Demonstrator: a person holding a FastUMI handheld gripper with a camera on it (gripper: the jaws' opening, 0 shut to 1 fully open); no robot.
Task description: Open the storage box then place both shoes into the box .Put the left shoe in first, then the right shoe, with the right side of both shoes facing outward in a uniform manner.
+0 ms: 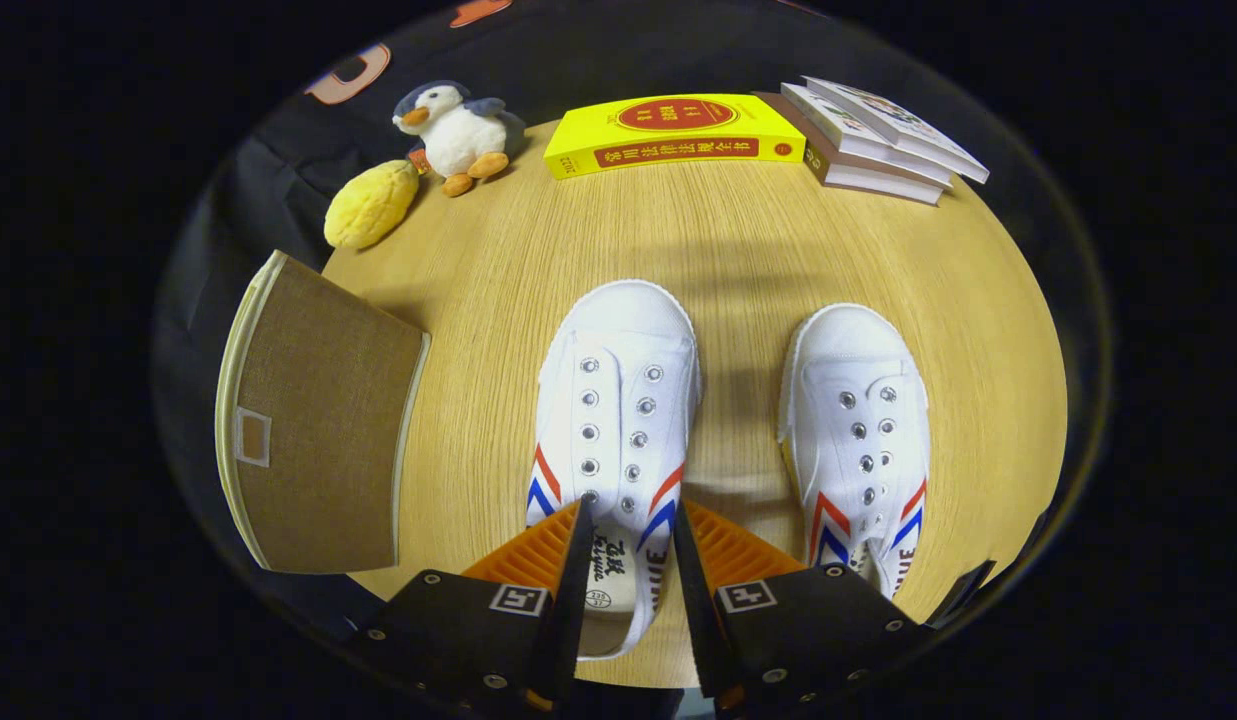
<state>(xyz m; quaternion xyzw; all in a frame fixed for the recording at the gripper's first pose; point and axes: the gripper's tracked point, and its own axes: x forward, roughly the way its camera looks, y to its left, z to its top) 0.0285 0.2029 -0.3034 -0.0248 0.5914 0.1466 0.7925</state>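
In the gripper view we look down on a round wooden table [738, 260]. Our gripper [628, 530] sits over the heel end of the left shoe [618, 420], a white canvas sneaker with red and blue stripes, toe pointing away from us. The jaws are spread only a little, with the tongue and heel opening of that shoe showing in the gap between them. Whether both fingers [576, 560] actually press on the shoe we cannot tell; they look set to either side of the collar, close to it.

The right shoe [858, 440] stands on the table beside the first, apart from it, toe also pointing away. To the other side of the left shoe lies the storage box [313, 430], a brown fabric box with pale trim. Its lid looks closed and flat, though from this angle we cannot be sure.

Beyond the shoes, at the far rim of the table, we see a penguin toy [458, 125], a yellow bread-shaped toy [370, 205], a yellow book [675, 133] and a stack of books [873, 140].

By our reckoning little of the task is done: both shoes are out on the table and nothing is in the box. If the lid is indeed shut, opening it comes first, then the left shoe, then the right.
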